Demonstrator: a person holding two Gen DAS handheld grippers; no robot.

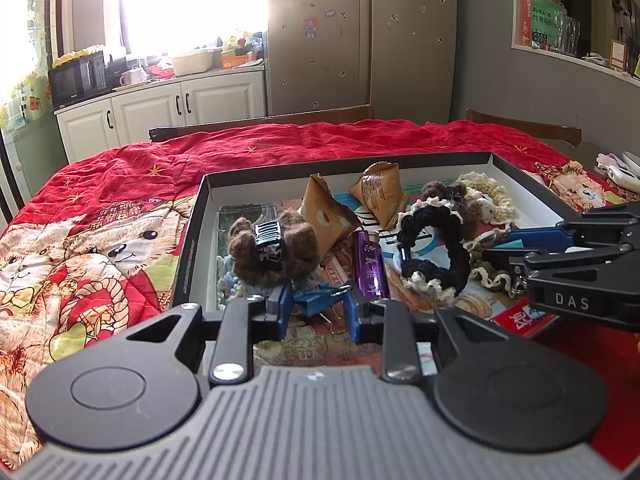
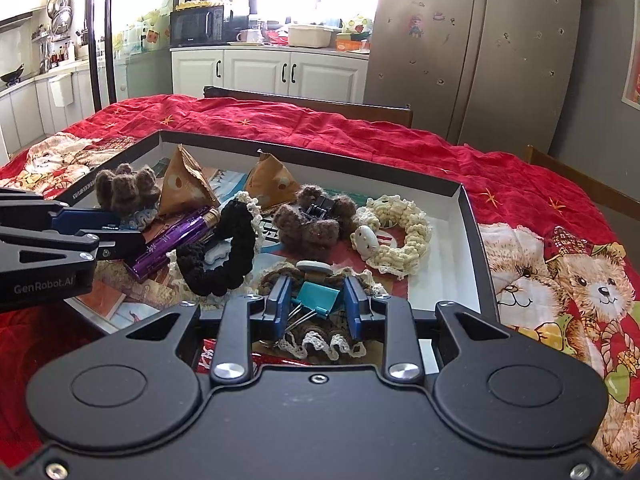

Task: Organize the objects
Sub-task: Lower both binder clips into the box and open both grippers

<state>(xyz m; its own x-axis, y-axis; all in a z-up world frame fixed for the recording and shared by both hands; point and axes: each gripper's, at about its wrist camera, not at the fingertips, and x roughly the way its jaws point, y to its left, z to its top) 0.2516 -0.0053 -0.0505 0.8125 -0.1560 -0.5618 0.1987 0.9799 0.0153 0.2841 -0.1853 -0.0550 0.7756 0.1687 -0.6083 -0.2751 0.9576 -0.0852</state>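
Honestly, your left gripper (image 1: 318,310) pinches a dark blue metal binder clip (image 1: 316,300), your right gripper (image 2: 318,306) a teal metal binder clip (image 2: 318,298), both over the black-rimmed cardboard tray (image 2: 472,216). Wire handles could snag the cream-trimmed crochet scrunchie (image 2: 320,340) when you lift.

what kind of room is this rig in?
Most likely a home kitchen or dining area: a double-door fridge with stickers, white cabinets with a microwave on the counter, and a table under a red teddy-bear cloth.
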